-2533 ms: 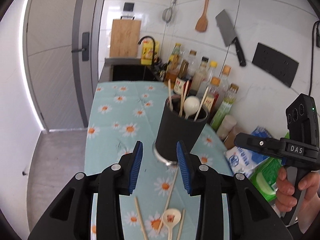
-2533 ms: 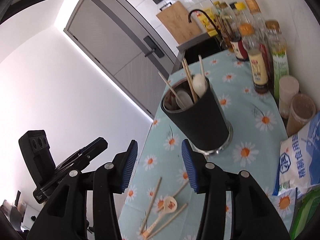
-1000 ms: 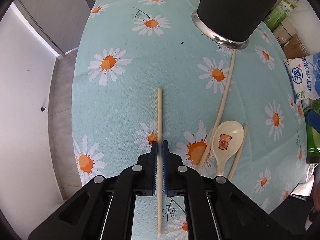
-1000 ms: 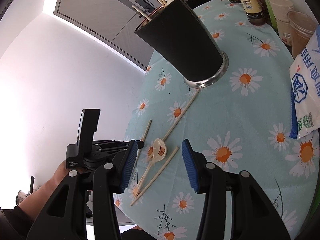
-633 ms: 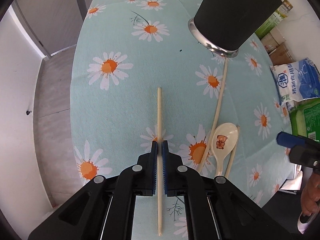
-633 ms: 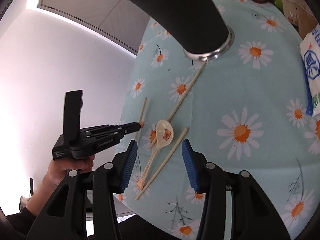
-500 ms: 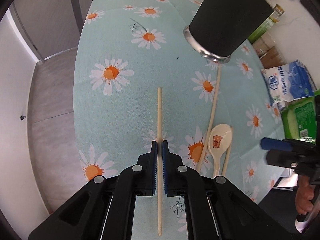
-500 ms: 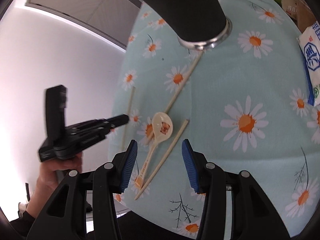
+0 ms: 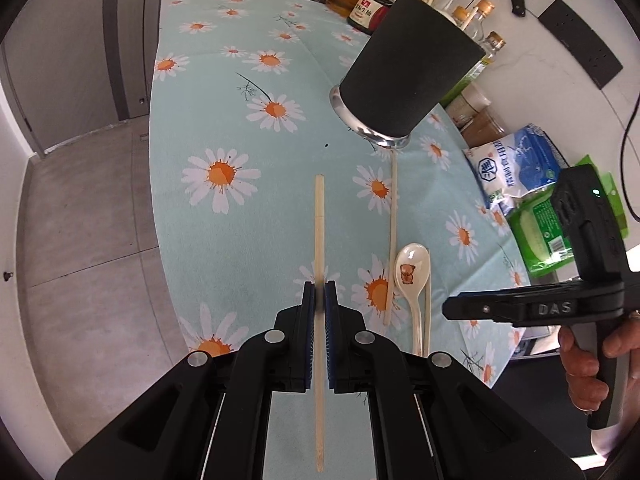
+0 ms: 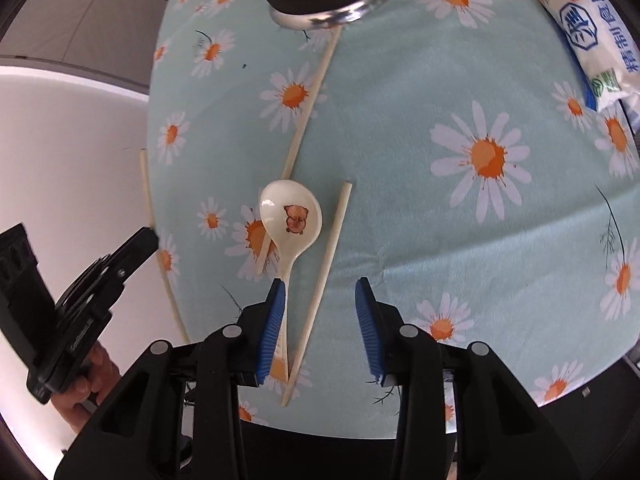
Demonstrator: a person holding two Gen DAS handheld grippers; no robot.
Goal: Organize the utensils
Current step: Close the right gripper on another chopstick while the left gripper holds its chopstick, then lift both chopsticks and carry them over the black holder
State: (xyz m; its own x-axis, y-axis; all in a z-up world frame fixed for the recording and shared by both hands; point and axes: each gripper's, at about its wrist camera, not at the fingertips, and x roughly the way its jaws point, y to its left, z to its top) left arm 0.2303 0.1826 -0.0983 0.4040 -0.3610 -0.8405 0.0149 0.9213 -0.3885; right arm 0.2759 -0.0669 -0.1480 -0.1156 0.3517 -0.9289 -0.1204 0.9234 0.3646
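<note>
Both views bright, even daylight, soft faint shadows under the utensils. Strong fisheye: table (image 9: 192,128) edges bow, corners go to black vignette. Right wrist view has a blown-out white wall (image 10: 72,128) at left. Glare streak on the holder's chrome base (image 10: 340,14). Spoon (image 10: 292,216) sharp with mild sheen; near gripper bodies dark, slightly soft

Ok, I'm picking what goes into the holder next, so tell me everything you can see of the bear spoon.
The bear spoon is a glossy cream soup spoon, ceramic or melamine by its look, with a small brown bear printed in the bowl. It lies bowl up on the daisy tablecloth, handle toward the right claw, whose open jaws straddle the handle and the chopstick beside it. Another chopstick runs from beside the bowl toward the black utensil holder.
</note>
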